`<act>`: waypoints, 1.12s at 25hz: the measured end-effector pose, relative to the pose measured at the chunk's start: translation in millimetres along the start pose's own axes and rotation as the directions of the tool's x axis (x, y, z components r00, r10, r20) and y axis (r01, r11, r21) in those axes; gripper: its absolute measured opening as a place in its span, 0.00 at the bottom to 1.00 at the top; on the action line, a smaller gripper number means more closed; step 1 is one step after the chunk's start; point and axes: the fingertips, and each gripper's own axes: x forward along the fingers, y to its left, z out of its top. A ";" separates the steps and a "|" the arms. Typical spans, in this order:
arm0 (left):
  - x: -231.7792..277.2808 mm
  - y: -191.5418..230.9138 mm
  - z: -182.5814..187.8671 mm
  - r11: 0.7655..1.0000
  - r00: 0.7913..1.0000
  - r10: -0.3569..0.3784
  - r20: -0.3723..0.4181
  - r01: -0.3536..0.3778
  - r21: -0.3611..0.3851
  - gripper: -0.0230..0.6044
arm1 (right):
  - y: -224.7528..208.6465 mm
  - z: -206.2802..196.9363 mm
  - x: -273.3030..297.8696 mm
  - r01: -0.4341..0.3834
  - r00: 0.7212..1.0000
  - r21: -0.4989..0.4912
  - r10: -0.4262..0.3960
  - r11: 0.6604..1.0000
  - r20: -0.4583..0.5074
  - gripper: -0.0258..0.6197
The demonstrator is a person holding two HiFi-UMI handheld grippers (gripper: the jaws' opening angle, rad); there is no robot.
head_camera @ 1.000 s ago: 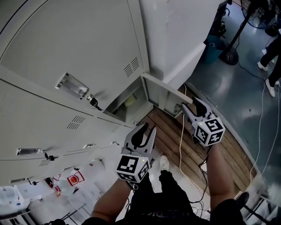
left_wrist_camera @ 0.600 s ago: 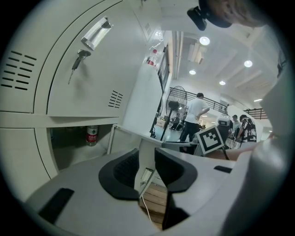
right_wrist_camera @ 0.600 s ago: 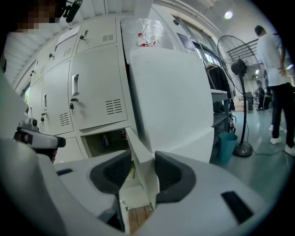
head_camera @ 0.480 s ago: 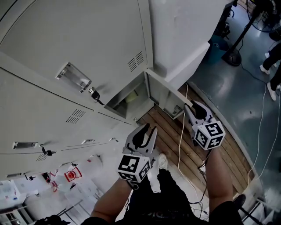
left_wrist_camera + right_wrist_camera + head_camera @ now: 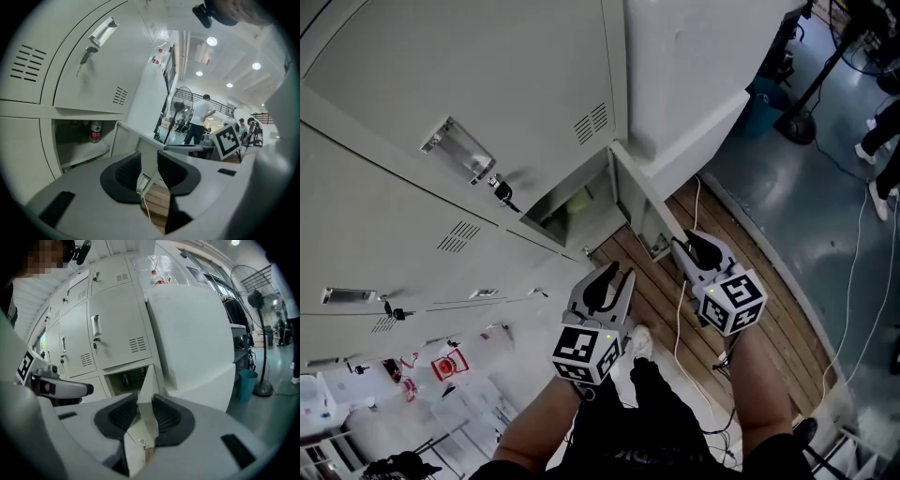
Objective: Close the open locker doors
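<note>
Grey lockers (image 5: 441,75); right tongs (image 5: 145,405) just closing on locker door (image 5: 146,380), clear only in right gripper view; left tongs (image 5: 149,165) narrow, empty.

A white cable (image 5: 678,323) lies along the wooden plank floor (image 5: 649,292).

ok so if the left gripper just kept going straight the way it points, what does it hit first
most likely the open locker door: its edge sits dead centre between the left gripper's jaws, in front of the wooden floor. depth is hard to judge, so how near it is stays unclear.
</note>
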 end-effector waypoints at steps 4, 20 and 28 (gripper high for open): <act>-0.2 0.1 -6.2 1.000 1.000 0.012 -0.007 -0.012 -0.005 0.22 | 17.3 -2.8 2.0 -0.069 0.998 0.030 0.070 0.997 -0.009 0.21; 6.4 7.7 -34.3 0.998 0.998 0.059 -0.034 -0.057 0.036 0.31 | 89.6 -0.6 21.3 -0.348 0.937 0.104 0.349 0.932 0.001 0.22; 8.2 33.7 -31.6 0.987 0.988 0.155 -0.015 -0.154 0.049 0.31 | 114.3 10.9 36.7 -0.399 0.916 0.099 0.401 0.911 0.007 0.22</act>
